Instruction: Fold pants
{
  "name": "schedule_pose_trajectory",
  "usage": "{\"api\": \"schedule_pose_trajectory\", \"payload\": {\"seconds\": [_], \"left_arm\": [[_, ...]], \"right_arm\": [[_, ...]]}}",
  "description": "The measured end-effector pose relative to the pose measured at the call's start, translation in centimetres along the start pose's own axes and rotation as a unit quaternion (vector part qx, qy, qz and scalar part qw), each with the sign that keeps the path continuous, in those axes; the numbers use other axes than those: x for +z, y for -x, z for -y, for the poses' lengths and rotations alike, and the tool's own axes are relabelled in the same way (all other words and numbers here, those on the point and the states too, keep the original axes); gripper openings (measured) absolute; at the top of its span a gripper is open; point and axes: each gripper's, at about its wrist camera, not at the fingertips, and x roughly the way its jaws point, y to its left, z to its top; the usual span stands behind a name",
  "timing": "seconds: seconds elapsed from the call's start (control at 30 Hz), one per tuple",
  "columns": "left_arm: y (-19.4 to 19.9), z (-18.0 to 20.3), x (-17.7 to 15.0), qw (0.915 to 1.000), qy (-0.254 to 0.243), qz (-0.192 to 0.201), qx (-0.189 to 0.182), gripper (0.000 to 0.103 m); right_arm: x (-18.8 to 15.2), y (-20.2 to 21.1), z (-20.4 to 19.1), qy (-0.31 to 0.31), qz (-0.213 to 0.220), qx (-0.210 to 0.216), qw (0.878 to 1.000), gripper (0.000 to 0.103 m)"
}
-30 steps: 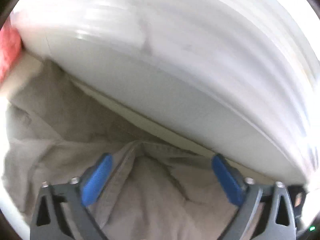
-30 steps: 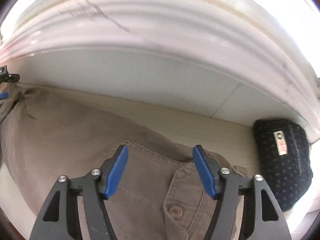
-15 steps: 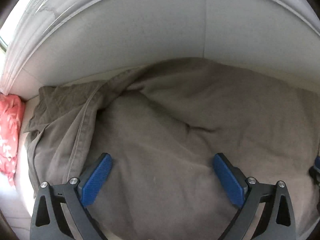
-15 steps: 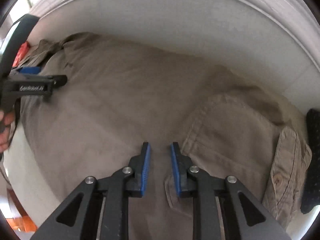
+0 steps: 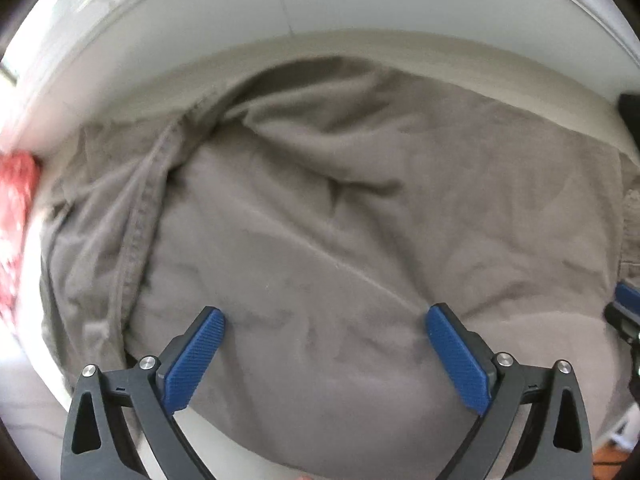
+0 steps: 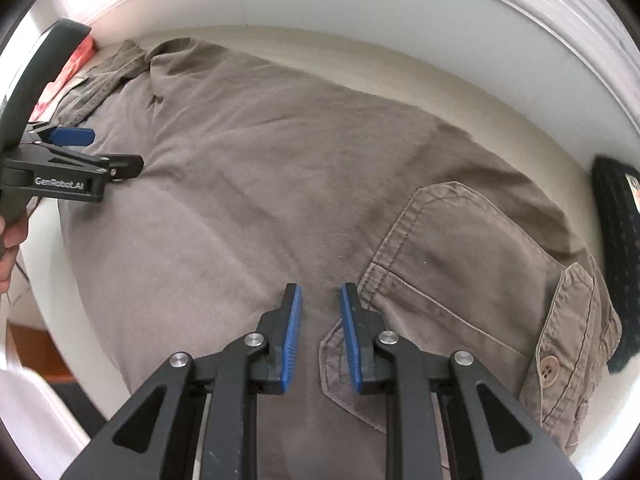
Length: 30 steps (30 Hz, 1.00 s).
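Khaki pants [image 5: 320,220] lie spread on a white table, folded over with a hem bunched at the left. In the right wrist view the pants [image 6: 280,168] show a back pocket [image 6: 472,256] and a button at the right. My left gripper [image 5: 324,320] is wide open above the cloth and holds nothing; it also shows in the right wrist view [image 6: 92,152] at the left. My right gripper [image 6: 320,300] hovers over the pants beside the pocket, jaws narrowly apart with nothing between them.
A red patterned cloth [image 5: 16,216] lies at the far left. A dark dotted folded garment [image 6: 616,240] lies at the right. A white wall [image 5: 360,0] runs behind the table [image 6: 360,52]. The table's near edge is close below the pants.
Both grippers have pulled back and up from the far edge, so more of the pants shows. My right gripper narrowed from wide open to nearly closed. The left stayed open.
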Motion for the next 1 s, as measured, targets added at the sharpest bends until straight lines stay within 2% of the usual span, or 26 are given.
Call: {"api": "schedule_pose_trajectory", "payload": {"seconds": [0.13,0.2,0.23,0.27,0.3,0.37,0.4,0.47,0.53,0.57,0.63,0.7,0.73,0.8,0.87,0.93,0.97,1.0], "left_arm": [[0.8,1.1,-1.2,0.9999,0.012,-0.008,-0.010,0.103],[1.5,-0.3,-1.1,0.9994,0.020,0.004,-0.027,0.097],[2.3,-1.0,-1.2,0.9990,0.027,0.012,-0.035,0.094],[3.2,-1.8,-1.4,0.9982,0.039,0.024,-0.039,0.093],[4.8,-3.3,-1.9,0.9964,0.061,0.044,-0.039,0.093],[7.0,-6.3,-3.0,0.9913,0.101,0.076,-0.037,0.093],[7.5,-9.1,-3.3,0.9878,0.123,0.089,-0.034,0.096],[8.8,-13.7,-5.5,0.9794,0.170,0.106,-0.024,0.100],[9.2,-17.0,-8.9,0.9697,0.214,0.116,-0.015,0.100],[8.9,-18.8,-12.1,0.9661,0.230,0.116,-0.016,0.100],[8.2,-21.9,-15.3,0.9583,0.264,0.110,-0.014,0.100],[8.5,-22.9,-18.0,0.9522,0.285,0.109,-0.004,0.100],[8.2,-23.9,-19.2,0.9488,0.296,0.111,-0.001,0.100],[7.2,-25.2,-21.5,0.9446,0.309,0.109,-0.001,0.099],[6.3,-26.0,-22.7,0.9421,0.320,0.100,0.000,0.097],[6.3,-25.8,-23.6,0.9409,0.326,0.092,-0.002,0.094],[6.1,-25.9,-23.9,0.9404,0.328,0.091,-0.004,0.092],[6.1,-25.8,-24.0,0.9395,0.330,0.091,-0.003,0.092]], "right_arm": [[-0.8,-0.4,0.9,0.011,-0.007,0.011,1.000,0.016],[0.0,-0.3,0.8,0.023,-0.020,0.005,1.000,0.016],[1.4,-0.3,0.4,0.025,-0.017,0.004,1.000,0.017],[4.0,-0.7,-1.8,0.025,-0.005,0.014,1.000,0.019],[4.7,0.0,-3.9,0.025,0.013,0.032,0.999,0.021],[6.2,1.2,-6.6,0.038,0.054,0.053,0.996,0.031],[6.5,2.0,-8.3,0.046,0.067,0.058,0.995,0.033],[8.4,2.5,-12.4,0.080,0.101,0.074,0.989,0.050],[9.7,2.0,-16.9,0.113,0.108,0.099,0.983,0.059],[9.0,0.9,-17.9,0.117,0.100,0.128,0.980,0.059],[10.9,-0.6,-20.9,0.108,0.079,0.196,0.971,0.059],[11.4,-1.1,-23.7,0.087,0.059,0.236,0.966,0.058],[11.6,-0.6,-24.8,0.085,0.055,0.243,0.965,0.056],[12.5,-0.8,-27.7,0.111,0.052,0.240,0.963,0.050],[12.4,-0.3,-28.8,0.152,0.049,0.222,0.962,0.048],[10.7,2.3,-29.5,0.225,0.096,0.149,0.958,0.048],[10.1,2.7,-30.1,0.258,0.116,0.122,0.951,0.048],[9.1,2.9,-31.1,0.308,0.135,0.090,0.937,0.048]]}}
